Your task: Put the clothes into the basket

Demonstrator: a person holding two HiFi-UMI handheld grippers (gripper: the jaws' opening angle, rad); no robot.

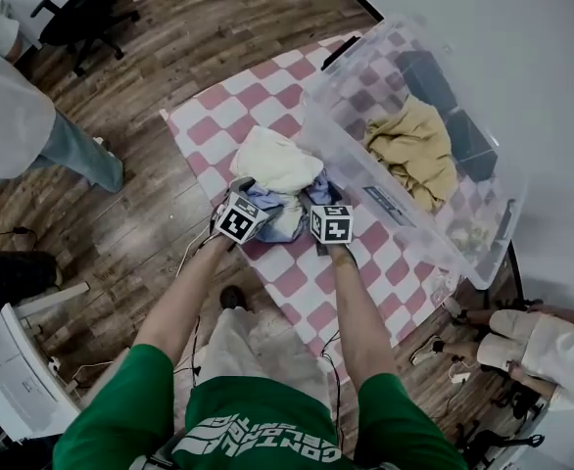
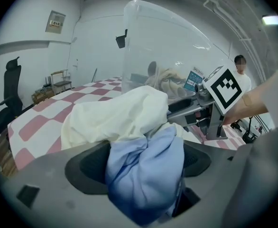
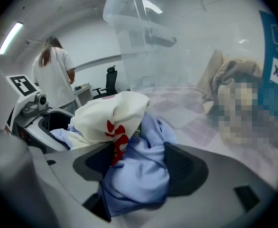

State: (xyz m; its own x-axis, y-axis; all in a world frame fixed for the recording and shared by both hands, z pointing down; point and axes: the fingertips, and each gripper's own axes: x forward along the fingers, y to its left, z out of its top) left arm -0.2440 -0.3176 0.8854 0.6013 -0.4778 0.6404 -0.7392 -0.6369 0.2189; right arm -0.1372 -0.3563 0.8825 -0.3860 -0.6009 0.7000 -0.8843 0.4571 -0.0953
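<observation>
Grasping is seemingly starting — left gripper (image 2: pixel 143 163) and right gripper (image 3: pixel 141 167) are straddling the blue garment (image 1: pixel 270 204), fingers wide apart, on the checked mat (image 1: pixel 218 125) beside the basket (image 1: pixel 341 155); closing, then lifting over its rim, is probably being called for next.

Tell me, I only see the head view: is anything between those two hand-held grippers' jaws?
Observer: Yes. In the left gripper view, the left hand-held gripper has a bunched light blue garment between its open jaws.
Operator: And the right one?
Observer: The right hand-held gripper is open too, around light blue fabric.
Operator: Is the cream garment plain?
Observer: No, it carries a red print, shown in the right gripper view.
</observation>
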